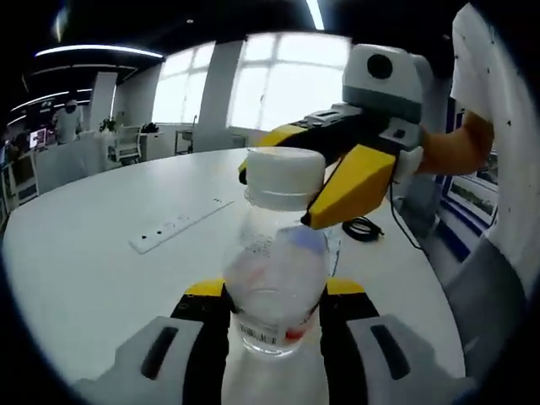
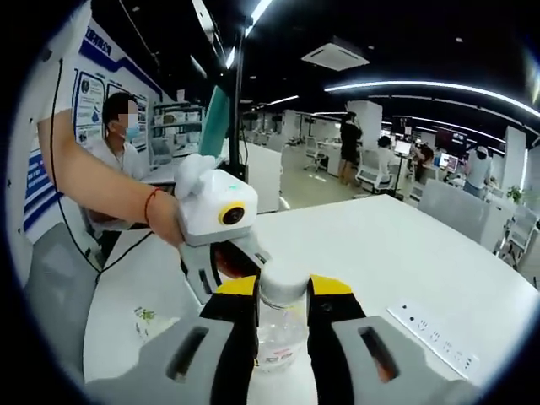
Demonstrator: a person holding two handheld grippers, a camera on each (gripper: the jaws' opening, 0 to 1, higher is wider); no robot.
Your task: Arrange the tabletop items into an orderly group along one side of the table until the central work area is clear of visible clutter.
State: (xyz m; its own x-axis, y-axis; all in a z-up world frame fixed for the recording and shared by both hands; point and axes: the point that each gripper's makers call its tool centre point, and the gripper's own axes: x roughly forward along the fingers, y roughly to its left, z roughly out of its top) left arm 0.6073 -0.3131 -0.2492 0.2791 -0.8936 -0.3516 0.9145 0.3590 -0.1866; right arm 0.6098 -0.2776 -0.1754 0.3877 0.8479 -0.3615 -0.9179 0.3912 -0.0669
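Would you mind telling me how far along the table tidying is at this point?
Done: nothing visibly grouped at a table edge yet. In hand: the clear plastic bottle sits between the left gripper's jaws by its body, while the right gripper closes around its white cap. Left: the white power strip and the black cable lie out on the white table, and the bottle still needs placing.

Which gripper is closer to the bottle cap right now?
Right. The right gripper closes its fingers on the bottle cap; the left gripper holds the bottle lower, around its body.
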